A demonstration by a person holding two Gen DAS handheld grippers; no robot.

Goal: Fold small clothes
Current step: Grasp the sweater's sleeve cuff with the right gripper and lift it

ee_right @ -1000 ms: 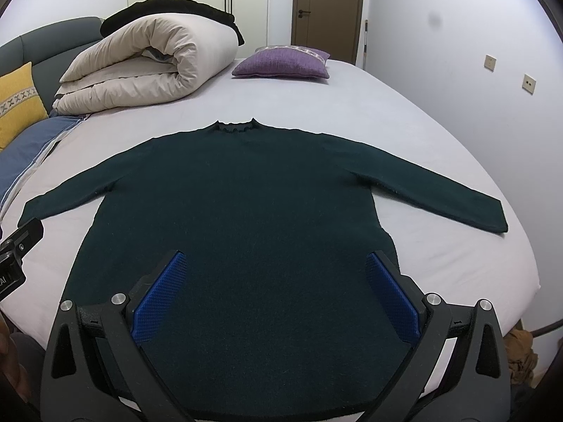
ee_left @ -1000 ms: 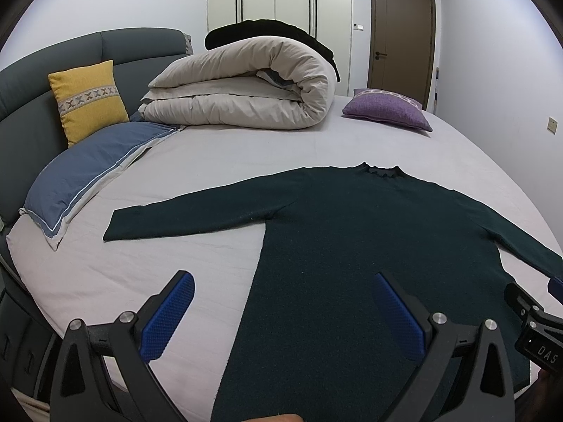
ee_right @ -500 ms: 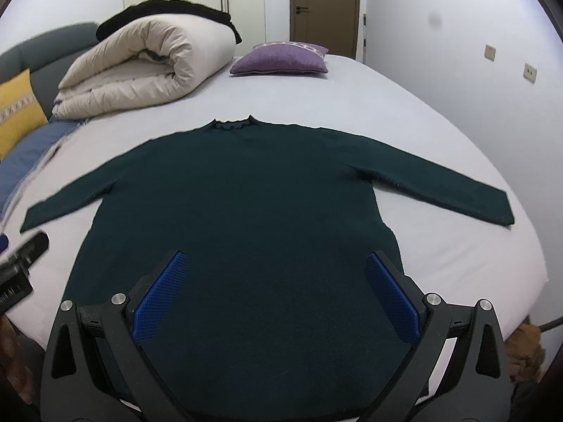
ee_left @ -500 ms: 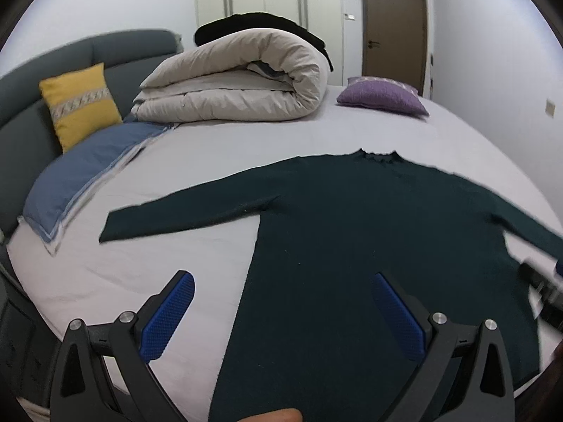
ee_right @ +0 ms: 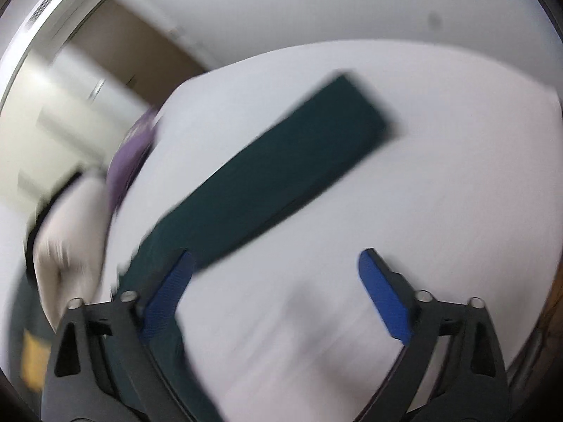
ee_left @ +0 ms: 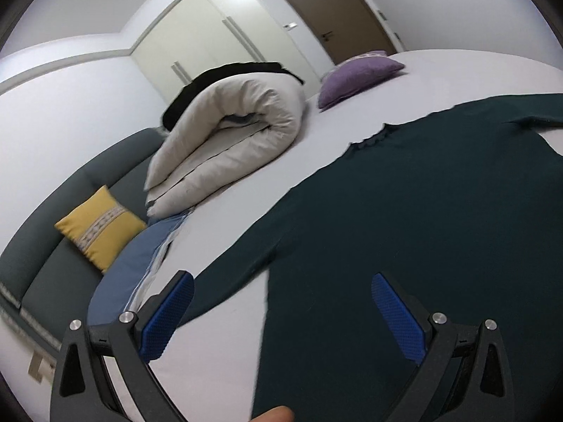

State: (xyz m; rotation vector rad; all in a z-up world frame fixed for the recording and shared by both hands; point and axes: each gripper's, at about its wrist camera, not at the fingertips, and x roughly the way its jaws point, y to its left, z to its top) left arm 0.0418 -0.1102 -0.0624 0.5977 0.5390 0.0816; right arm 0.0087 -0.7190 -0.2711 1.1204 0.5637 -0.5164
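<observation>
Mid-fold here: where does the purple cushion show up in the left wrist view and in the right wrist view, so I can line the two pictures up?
Left wrist: purple cushion upper right of centre, on the bed beyond the sweater's collar, right of the rolled duvet.
Right wrist: purple cushion, blurred, at left, above the duvet.
Shared landmark: the brown door behind the cushion.

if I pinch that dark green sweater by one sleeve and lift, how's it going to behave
Probably floppy: the dark green sweater lies flat on the bed, following its surface. It looks like a fairly thick knit, so the body would likely trail and drag. The long sleeve would likely stretch or droop rather than lift the rest.
</observation>
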